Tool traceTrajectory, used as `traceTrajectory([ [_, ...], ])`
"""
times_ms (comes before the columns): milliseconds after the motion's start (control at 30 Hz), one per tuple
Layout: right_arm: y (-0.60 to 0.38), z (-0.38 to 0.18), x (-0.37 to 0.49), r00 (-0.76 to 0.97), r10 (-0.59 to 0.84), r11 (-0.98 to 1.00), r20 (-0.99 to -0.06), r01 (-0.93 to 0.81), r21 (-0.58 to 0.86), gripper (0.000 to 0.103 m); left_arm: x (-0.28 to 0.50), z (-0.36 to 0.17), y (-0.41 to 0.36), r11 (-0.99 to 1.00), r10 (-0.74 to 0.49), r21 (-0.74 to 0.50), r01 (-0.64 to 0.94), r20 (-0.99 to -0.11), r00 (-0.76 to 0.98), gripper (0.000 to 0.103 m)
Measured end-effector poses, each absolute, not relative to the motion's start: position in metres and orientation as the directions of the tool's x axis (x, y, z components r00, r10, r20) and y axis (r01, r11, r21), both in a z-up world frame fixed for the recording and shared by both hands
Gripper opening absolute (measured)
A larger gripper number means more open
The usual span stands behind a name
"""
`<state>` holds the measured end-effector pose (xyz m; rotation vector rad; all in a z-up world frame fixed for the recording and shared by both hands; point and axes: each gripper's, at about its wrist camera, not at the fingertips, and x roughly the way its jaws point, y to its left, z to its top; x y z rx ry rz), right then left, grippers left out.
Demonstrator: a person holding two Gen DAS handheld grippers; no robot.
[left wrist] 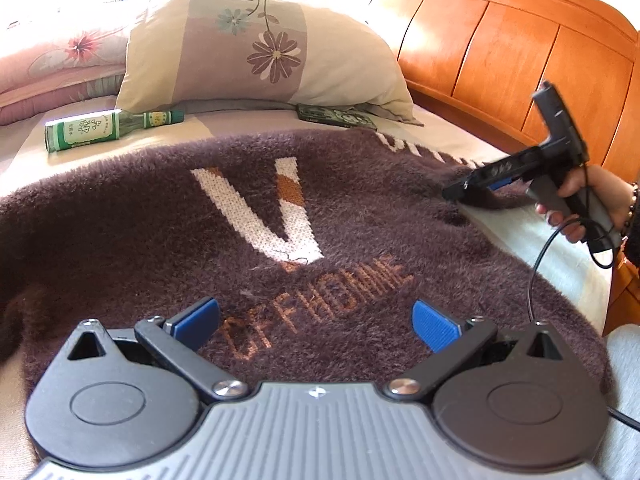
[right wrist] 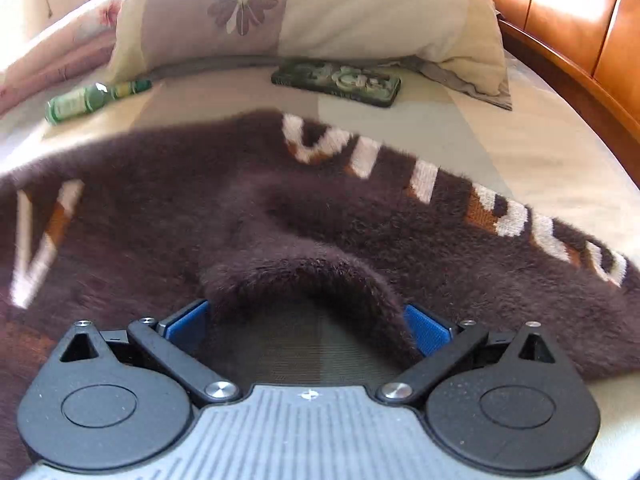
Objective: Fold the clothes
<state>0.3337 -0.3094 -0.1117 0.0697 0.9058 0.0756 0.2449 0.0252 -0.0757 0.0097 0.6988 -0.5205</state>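
Observation:
A dark brown fuzzy sweater [left wrist: 160, 216] with a white V and orange lettering lies spread on the bed. Low over its near part my left gripper [left wrist: 316, 320] is open, nothing between its blue pads [left wrist: 434, 326]. At the sweater's right edge a hand holds my right gripper [left wrist: 456, 192]. In the right wrist view the right gripper [right wrist: 308, 326] is open, and an arched fold of the sweater [right wrist: 304, 272] bulges between its wide-apart pads [right wrist: 426, 330]. White letters run along the sweater's sleeve [right wrist: 500, 216].
A flowered pillow [left wrist: 256, 48] leans at the head of the bed. A green bottle [left wrist: 100, 128] and a dark phone case [left wrist: 336, 116] lie on the sheet beyond the sweater. An orange wooden headboard [left wrist: 500, 48] bounds the right side. A cable [left wrist: 544, 252] hangs from the right gripper.

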Motion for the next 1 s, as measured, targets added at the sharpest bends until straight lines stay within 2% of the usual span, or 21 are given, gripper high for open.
traceTrajectory([
  [67, -0.323, -0.099, 0.333, 0.646, 0.118, 0.981, -0.754, 0.039, 0.188, 0.103, 0.244, -0.076, 0.024, 0.873, -0.451, -0.156, 0.461, -0.616, 0.646, 0.102],
  [167, -0.357, -0.094, 0.343, 0.649, 0.075, 0.912, -0.757, 0.262, 0.315, 0.103, 0.243, -0.078, 0.021, 0.871, -0.452, -0.151, 0.468, -0.620, 0.641, 0.102],
  [200, -0.367, -0.095, 0.349, 0.641, 0.033, 0.891, -0.767, 0.328, 0.312, 0.103, 0.244, -0.079, 0.019, 0.870, -0.453, -0.152, 0.470, -0.621, 0.639, 0.102],
  [267, -0.378, -0.107, 0.364, 0.566, -0.078, 0.888, -0.821, 0.414, 0.202, 0.103, 0.244, -0.081, 0.018, 0.871, -0.448, -0.145, 0.470, -0.630, 0.634, 0.102],
  [333, -0.381, -0.130, 0.379, 0.460, -0.133, 0.907, -0.878, 0.414, 0.080, 0.103, 0.246, -0.084, 0.016, 0.872, -0.440, -0.137, 0.470, -0.640, 0.630, 0.102],
  [400, -0.382, -0.137, 0.378, 0.474, -0.172, 0.933, -0.863, 0.361, 0.012, 0.103, 0.246, -0.086, 0.016, 0.875, -0.431, -0.131, 0.466, -0.649, 0.627, 0.102],
  [533, -0.425, -0.138, 0.376, 0.482, -0.245, 0.914, -0.841, 0.405, -0.034, 0.103, 0.249, -0.089, 0.018, 0.877, -0.430, -0.138, 0.461, -0.655, 0.621, 0.102],
  [667, -0.477, -0.132, 0.376, 0.495, -0.273, 0.861, -0.825, 0.509, 0.020, 0.103, 0.252, -0.092, 0.019, 0.879, -0.426, -0.144, 0.454, -0.662, 0.616, 0.102],
  [800, -0.473, -0.117, 0.374, 0.515, -0.221, 0.857, -0.828, 0.507, 0.086, 0.103, 0.253, -0.092, 0.021, 0.881, -0.426, -0.148, 0.449, -0.661, 0.618, 0.102],
  [900, -0.430, -0.092, 0.365, 0.582, -0.082, 0.913, -0.809, 0.370, 0.174, 0.103, 0.253, -0.091, 0.022, 0.879, -0.433, -0.155, 0.451, -0.656, 0.618, 0.102],
  [1000, -0.380, -0.074, 0.366, 0.592, 0.005, 0.961, -0.806, 0.220, 0.167, 0.103, 0.253, -0.092, 0.021, 0.878, -0.433, -0.154, 0.452, -0.658, 0.616, 0.102],
])
